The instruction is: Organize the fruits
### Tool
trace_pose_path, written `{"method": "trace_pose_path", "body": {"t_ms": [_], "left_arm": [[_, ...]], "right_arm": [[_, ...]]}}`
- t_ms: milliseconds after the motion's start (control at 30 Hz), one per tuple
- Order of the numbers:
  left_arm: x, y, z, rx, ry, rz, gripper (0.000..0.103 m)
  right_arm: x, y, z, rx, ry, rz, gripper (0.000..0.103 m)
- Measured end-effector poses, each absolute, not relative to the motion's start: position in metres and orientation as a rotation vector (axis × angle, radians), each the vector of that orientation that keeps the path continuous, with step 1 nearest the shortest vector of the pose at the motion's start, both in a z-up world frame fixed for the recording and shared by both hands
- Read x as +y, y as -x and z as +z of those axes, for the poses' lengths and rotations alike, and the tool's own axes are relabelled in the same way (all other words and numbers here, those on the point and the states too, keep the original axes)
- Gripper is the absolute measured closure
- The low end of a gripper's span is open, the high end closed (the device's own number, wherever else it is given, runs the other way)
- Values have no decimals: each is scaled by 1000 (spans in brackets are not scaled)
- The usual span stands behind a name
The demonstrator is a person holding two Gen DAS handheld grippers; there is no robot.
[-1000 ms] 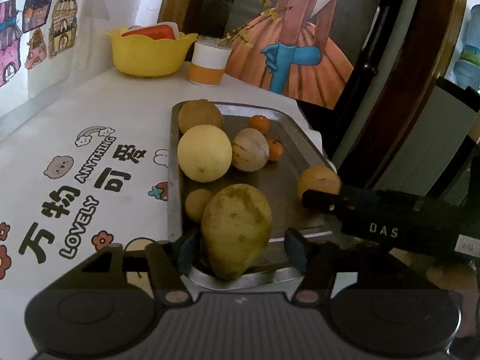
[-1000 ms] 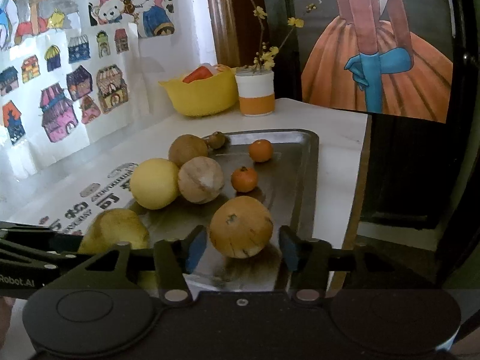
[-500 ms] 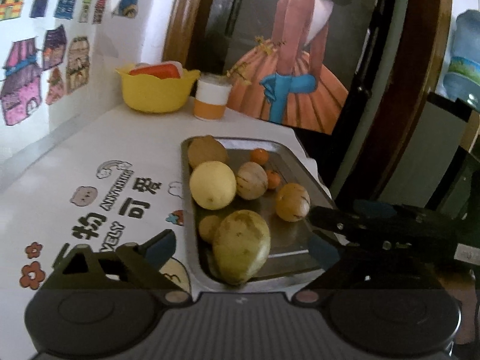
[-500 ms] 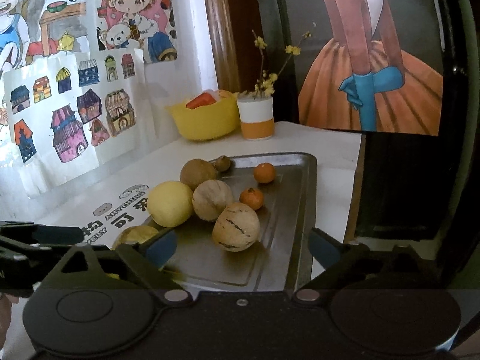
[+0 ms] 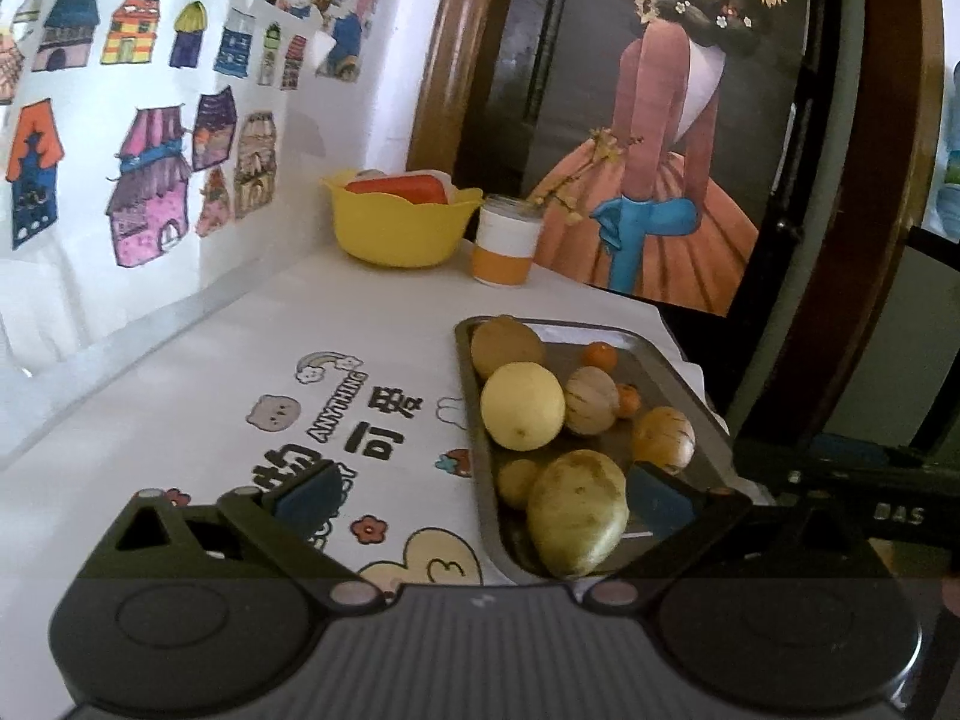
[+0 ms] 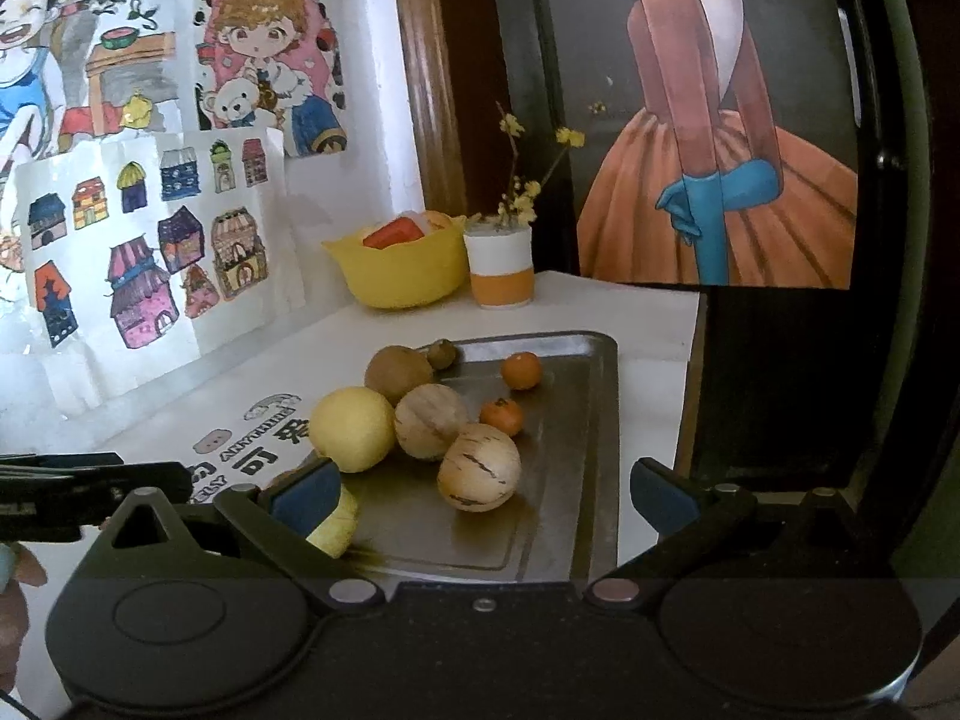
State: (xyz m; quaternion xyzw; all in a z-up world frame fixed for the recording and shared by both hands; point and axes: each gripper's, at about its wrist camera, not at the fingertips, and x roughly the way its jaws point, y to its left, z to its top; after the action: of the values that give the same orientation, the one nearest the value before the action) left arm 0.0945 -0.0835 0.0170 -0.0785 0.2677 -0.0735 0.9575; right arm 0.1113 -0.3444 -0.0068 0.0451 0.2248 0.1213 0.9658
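A metal tray (image 5: 684, 387) (image 6: 591, 420) on the white table holds several fruits. Nearest in the left wrist view lies a large yellow-green mango (image 5: 576, 519), behind it a round yellow fruit (image 5: 522, 414), a brown one (image 5: 507, 345), two striped tan melons (image 5: 591, 399) (image 5: 663, 438) and two small oranges (image 5: 600, 355). My left gripper (image 5: 480, 495) is open, raised back from the tray, empty. My right gripper (image 6: 483, 489) is open too, with the nearer striped melon (image 6: 478, 467) resting on the tray beyond its fingers.
A yellow bowl (image 5: 399, 222) (image 6: 399, 267) and a white-and-orange cup (image 5: 504, 243) (image 6: 501, 267) with yellow flowers stand at the table's far end. Drawings hang on the left wall. The table's right edge drops off beside the tray. The printed tablecloth (image 5: 336, 414) lies to the left.
Both grippers opened and drew back and up from the tray. The mango left the left gripper's jaws and the striped melon left the right gripper's; both now lie on the tray.
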Motion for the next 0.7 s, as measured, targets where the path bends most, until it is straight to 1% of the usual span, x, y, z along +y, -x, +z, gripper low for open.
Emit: {"method": "trace_pose_path", "body": {"t_ms": [700], "left_arm": [[-57, -60, 17, 521, 212, -153, 1]], "right_arm": [[-318, -15, 13, 367, 2, 78, 1]]}}
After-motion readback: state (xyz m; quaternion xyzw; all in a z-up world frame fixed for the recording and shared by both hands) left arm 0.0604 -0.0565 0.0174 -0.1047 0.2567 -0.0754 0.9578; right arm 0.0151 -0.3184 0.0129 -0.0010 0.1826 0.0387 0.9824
